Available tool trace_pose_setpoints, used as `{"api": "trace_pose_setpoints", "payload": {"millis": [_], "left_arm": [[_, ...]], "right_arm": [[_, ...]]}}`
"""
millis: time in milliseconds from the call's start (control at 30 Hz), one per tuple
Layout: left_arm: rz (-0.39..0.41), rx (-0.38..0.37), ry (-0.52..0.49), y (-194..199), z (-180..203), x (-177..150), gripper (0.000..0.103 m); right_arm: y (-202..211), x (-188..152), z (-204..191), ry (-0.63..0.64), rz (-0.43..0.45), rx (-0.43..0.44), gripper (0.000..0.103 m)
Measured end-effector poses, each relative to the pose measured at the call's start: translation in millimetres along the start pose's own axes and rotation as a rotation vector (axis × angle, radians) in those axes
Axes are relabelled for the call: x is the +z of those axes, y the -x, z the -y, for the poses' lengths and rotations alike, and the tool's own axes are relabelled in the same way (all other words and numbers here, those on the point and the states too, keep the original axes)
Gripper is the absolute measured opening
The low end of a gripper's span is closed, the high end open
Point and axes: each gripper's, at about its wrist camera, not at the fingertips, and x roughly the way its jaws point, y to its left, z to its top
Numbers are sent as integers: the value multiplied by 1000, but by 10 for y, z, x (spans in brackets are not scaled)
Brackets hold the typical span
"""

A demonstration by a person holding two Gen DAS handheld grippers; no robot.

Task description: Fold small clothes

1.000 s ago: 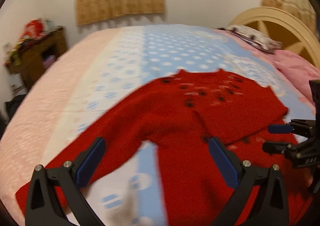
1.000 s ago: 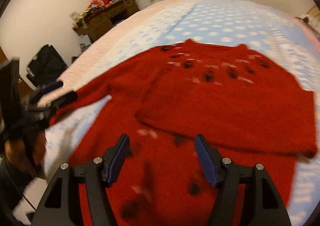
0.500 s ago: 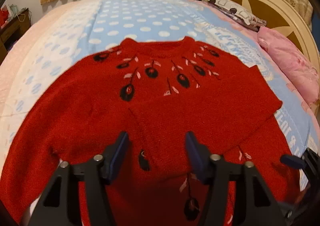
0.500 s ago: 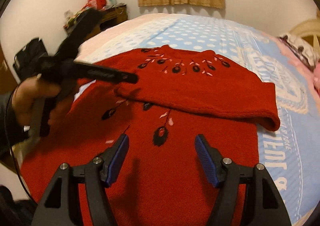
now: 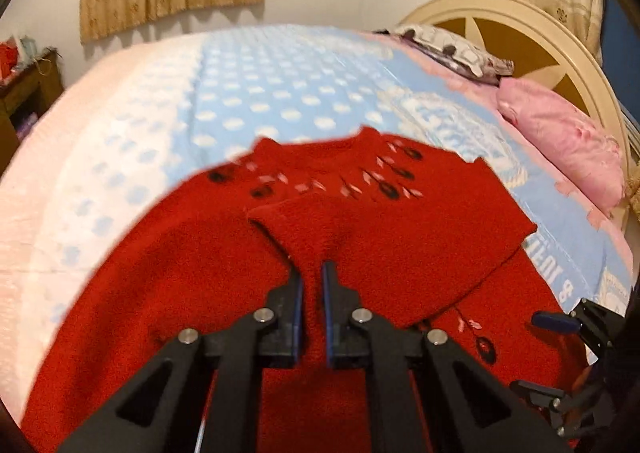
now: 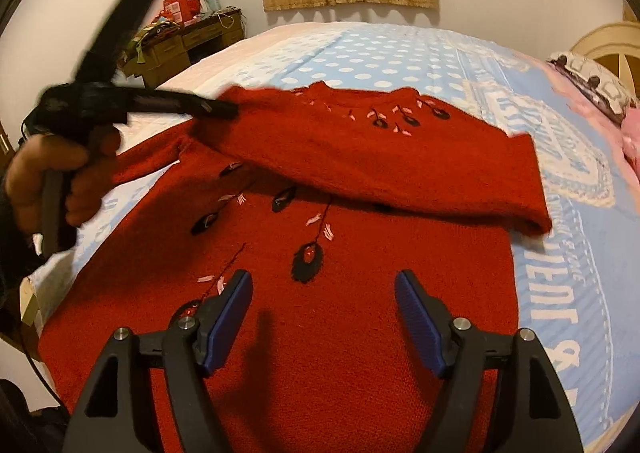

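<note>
From your left wrist camera, your left gripper (image 5: 311, 277) is pinching the sweater (image 5: 168, 277). Its jaws have just been closing, and now they squeeze a bunched fold of the sleeve (image 5: 384, 237) that lies across the chest. The sleeve's cuff edge sits just past the jaws, near the neck (image 5: 320, 151). The red sweater lies flat on the bed (image 5: 256, 93), with its neck pointing away from you. The sweater's left edge runs close to the pink side of the cover. Past the neck there is lots of bare blue spotted cover. On the right, a pink pillow (image 5: 560, 133) and the headboard (image 5: 520, 25) stand well apart from the sweater. Your right gripper (image 5: 560, 357) peeks in at the lower right, over the sweater's right edge.

From your right wrist camera, your right gripper (image 6: 323, 295) is spread wide with nothing between its fingers. Its jaws have just been opening a bit more. It hangs over the lower body of the sweater (image 6: 360, 333), near a black flower (image 6: 307, 259). The folded sleeve (image 6: 384, 157) makes a thick edge across the middle, ending at a rounded corner on the right. Beyond that corner the blue cover is bare. On the left, your hand (image 6: 52, 177) holds the left gripper (image 6: 224, 109), whose tip grips the sleeve's end. A cluttered desk (image 6: 180, 41) stands far back by the wall, away from the bed (image 6: 400, 53).
</note>
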Motion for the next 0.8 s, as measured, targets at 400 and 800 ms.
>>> {"api": "trace_pose_setpoints", "payload": {"millis": [400, 800], "left_arm": [[-15, 85, 90, -45, -543, -185, 9], [-49, 95, 153, -196, -696, -534, 8]], "right_arm": [[-60, -12, -43, 21, -23, -11, 75], [-60, -3, -19, 13, -84, 38, 75]]}}
